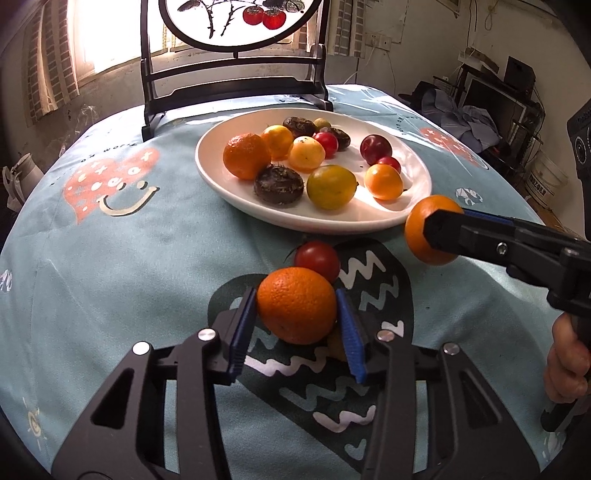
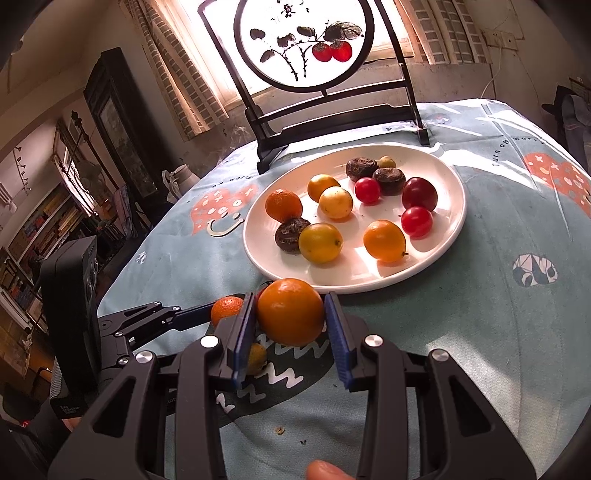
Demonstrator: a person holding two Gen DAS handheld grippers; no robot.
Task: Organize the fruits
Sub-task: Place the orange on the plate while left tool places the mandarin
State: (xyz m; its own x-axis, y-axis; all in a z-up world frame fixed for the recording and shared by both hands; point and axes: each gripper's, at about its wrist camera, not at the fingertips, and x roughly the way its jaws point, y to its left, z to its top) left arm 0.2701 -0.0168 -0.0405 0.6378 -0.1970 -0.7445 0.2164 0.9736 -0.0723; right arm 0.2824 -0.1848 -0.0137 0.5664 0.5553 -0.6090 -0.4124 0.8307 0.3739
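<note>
My left gripper (image 1: pixel 297 314) is shut on a rough-skinned orange mandarin (image 1: pixel 295 304), just above the cloth. A red cherry tomato (image 1: pixel 317 260) lies right behind it, and a small yellow fruit (image 2: pixel 256 358) lies under it. My right gripper (image 2: pixel 290 314) is shut on a smooth orange (image 2: pixel 290 312) and holds it just in front of the white plate (image 2: pixel 452 218). In the left wrist view that orange (image 1: pixel 419 230) hangs at the plate's (image 1: pixel 210 162) right front rim. The plate holds several oranges, yellow fruits, red tomatoes and dark brown fruits.
A black wooden stand with a round painted screen (image 1: pixel 236 22) stands behind the plate. The table is covered with a light blue patterned cloth (image 1: pixel 110 277). Crumbs (image 2: pixel 280 430) lie on the cloth near me. Shelves and furniture surround the table.
</note>
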